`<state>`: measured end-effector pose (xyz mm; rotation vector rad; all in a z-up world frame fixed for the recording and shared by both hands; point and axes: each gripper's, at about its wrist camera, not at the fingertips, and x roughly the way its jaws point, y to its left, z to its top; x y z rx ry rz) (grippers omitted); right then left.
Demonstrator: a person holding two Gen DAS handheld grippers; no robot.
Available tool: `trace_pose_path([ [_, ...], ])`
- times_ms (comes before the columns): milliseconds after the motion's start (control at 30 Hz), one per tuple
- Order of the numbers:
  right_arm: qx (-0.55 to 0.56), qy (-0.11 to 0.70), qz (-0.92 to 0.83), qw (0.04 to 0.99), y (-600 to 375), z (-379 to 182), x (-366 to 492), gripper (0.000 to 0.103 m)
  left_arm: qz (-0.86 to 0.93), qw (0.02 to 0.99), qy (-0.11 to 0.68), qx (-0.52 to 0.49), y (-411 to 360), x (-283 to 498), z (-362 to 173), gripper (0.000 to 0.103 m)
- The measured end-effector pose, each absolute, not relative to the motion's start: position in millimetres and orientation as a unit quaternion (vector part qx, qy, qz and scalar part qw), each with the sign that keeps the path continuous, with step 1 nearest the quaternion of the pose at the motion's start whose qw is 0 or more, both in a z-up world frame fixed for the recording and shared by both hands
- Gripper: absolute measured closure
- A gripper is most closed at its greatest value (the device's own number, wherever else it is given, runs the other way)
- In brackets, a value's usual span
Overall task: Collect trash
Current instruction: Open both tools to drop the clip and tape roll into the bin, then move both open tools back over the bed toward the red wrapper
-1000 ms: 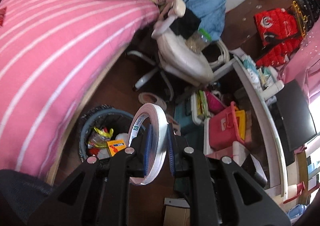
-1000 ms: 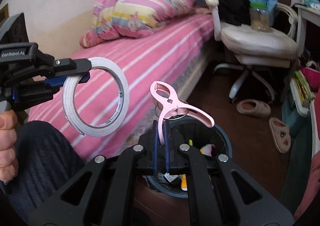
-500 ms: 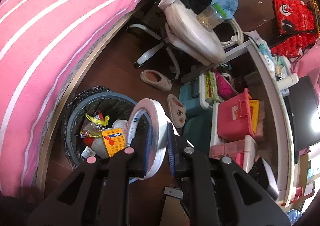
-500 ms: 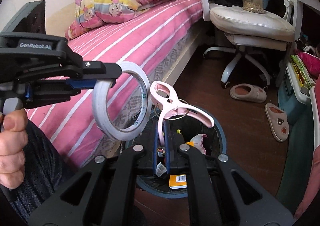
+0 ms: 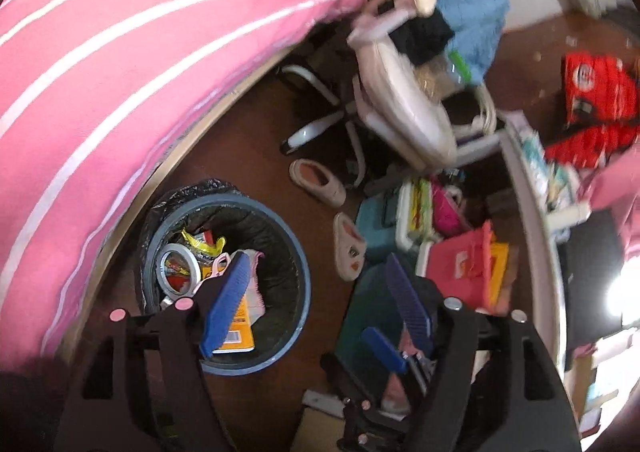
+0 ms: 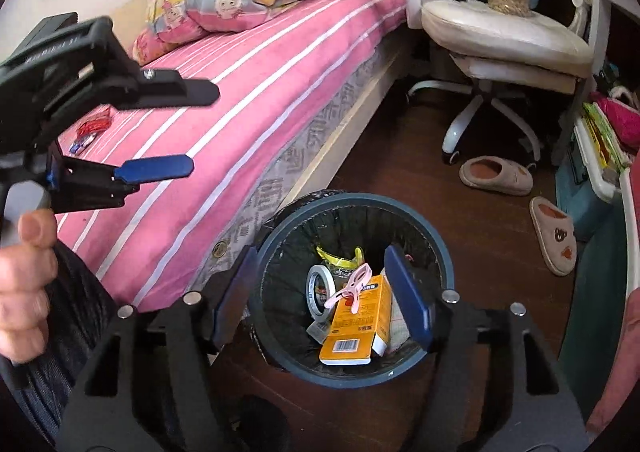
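Observation:
A round blue trash bin (image 6: 446, 252) with a black liner stands on the floor beside the bed. Inside lie a white tape roll (image 6: 320, 288), a pink clip (image 6: 354, 284), an orange box (image 6: 360, 320) and wrappers. My right gripper (image 6: 324, 288) is open and empty, directly above the bin. My left gripper (image 5: 316, 292) is open and empty, above the bin's right rim (image 5: 302, 284); the tape roll (image 5: 178, 268) lies below it. It also shows at the left of the right wrist view (image 6: 196, 127), held by a hand.
A pink striped bed (image 6: 248, 63) with pillows runs along the left. A white office chair (image 6: 508, 35) carries clothes and a jar. Two slippers (image 6: 496, 173) lie on the wooden floor. Storage boxes and a desk (image 5: 532, 219) crowd the right side.
Both grippers opened. The tape roll fell from the left gripper and the pink clip from the right gripper into the bin. The left gripper swung slightly right.

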<state>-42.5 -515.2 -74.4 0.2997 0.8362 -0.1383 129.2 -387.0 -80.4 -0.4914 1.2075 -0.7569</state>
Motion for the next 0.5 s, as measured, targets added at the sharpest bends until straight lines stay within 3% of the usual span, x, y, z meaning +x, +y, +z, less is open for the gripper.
trace_pose_path([
  [233, 0.148, 0.373, -0.037, 0.915, -485.7, -38.5, -37.1, 0.024, -0.34, 0.738, 0.506, -0.289, -336.0, 122.5, -55.4, 0.025],
  [500, 0.13, 0.332, 0.018, 0.934, -424.7, 18.1, -5.5, 0.02, -0.334, 0.755, 0.446, -0.346, -254.9, 123.7, -14.5, 0.024],
])
